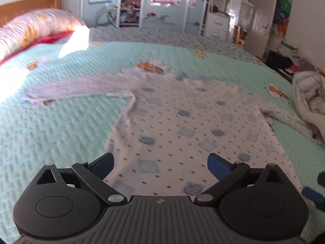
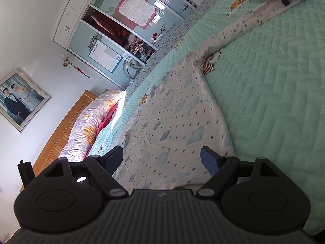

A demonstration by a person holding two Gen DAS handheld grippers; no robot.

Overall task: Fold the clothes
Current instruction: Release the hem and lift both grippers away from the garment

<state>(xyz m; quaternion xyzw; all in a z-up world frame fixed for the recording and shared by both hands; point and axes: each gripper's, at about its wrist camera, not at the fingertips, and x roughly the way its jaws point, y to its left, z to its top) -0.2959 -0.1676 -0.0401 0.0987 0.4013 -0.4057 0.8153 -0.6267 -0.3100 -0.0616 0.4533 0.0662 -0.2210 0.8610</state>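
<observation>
Garment: white ground, scattered with small dark diamond specks and larger pale-blue squares and blue roundish patches. Bedspread: mint green, quilted in a zigzag relief, with orange-and-black striped bee motifs. Bolster pillow: pink-white with orange flowers, above a red-pink cloth. Headboard: honey-coloured wood, slatted. Wardrobe: pale blue panels in white frames, bearing a pink-bordered sheet. Left claw and right claw: black bodies with blue finger pads. Heaped cloth: off-white.
</observation>
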